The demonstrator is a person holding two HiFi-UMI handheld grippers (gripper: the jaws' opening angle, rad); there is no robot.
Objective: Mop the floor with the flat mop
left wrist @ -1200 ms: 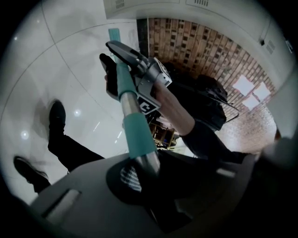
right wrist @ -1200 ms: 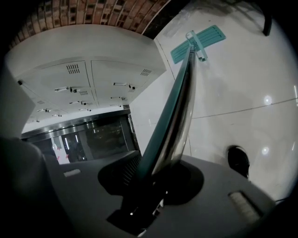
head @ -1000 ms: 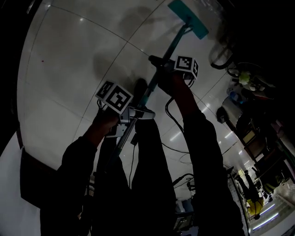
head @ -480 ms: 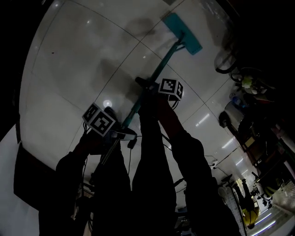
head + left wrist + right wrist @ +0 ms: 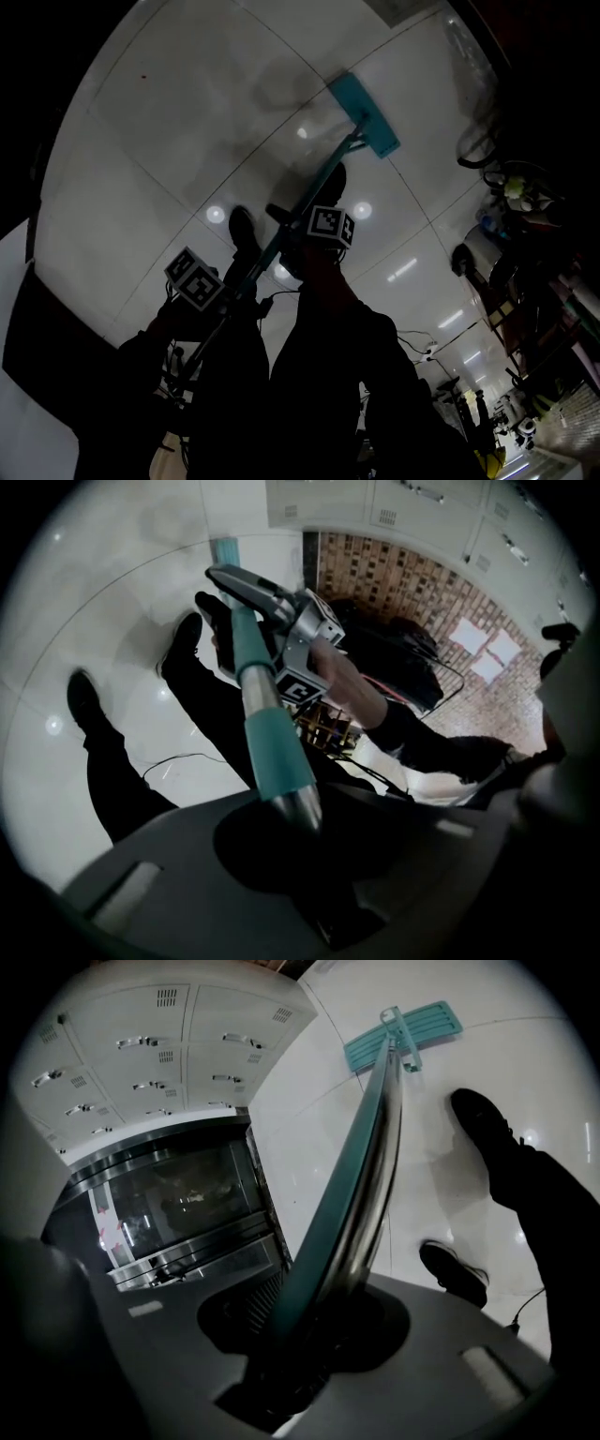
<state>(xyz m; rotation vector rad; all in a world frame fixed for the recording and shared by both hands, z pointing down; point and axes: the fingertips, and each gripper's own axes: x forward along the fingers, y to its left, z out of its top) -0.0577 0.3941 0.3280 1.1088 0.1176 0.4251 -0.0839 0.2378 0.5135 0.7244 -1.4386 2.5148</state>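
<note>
We clamp the left tongs (image 5: 298, 823) high on the mop pole (image 5: 368, 1152), the right tongs (image 5: 307, 1333) lower, so the mop head (image 5: 405, 1031) presses flat on the floor (image 5: 169, 122).

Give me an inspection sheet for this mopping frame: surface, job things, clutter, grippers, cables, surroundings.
Surface: glossy white tiled floor, lamp glare on it.
Job's things: teal mop head lies flat on the floor; handle slants back to the person.
Clutter: dim items along the right edge, too dark to name.
Grippers: left gripper and right gripper both shut on the handle, right nearer the mop head.
Cables: thin cable on the floor by the person's legs.
Surroundings: lockers, steel cabinet with glass front, brick wall.
</note>
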